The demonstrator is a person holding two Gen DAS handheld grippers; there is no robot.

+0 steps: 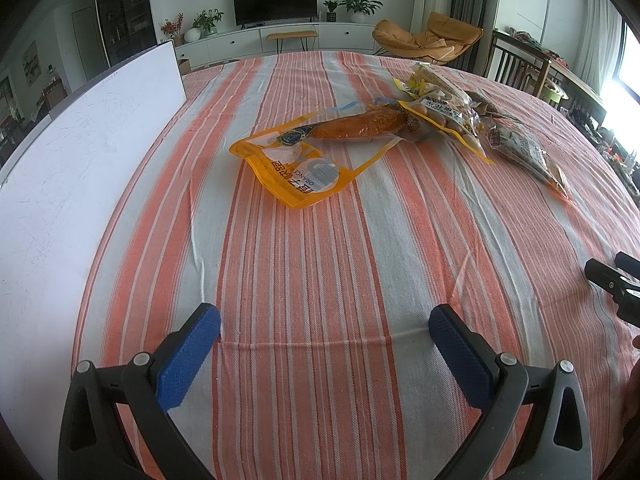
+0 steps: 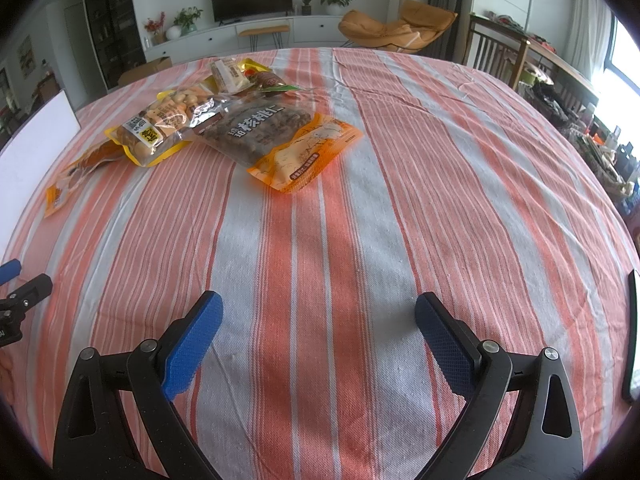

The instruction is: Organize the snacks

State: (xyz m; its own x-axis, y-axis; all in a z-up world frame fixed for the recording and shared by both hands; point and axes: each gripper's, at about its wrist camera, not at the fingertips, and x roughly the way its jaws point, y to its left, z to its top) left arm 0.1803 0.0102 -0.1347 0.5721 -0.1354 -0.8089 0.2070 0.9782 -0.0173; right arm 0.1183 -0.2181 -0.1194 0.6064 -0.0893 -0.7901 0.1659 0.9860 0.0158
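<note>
Counting roughly five snack bags on the table: one duck-leg pouch [image 1: 316, 148], one peanut bag [image 2: 160, 120], one walnut bag [image 2: 276, 136], two small packs [image 2: 228, 74] up at 12 o'clock. One white board [image 1: 80, 152] at 9 o'clock.

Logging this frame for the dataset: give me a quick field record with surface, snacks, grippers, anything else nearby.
surface: striped tablecloth, orange and grey-white
snacks: yellow-orange pouch nearest left gripper; clear nut bag; walnut bag; small packets behind
layout: bags overlap in one loose pile
left gripper: open, empty, above cloth
right gripper: open, empty, above cloth
other: white board at left table edge
</note>
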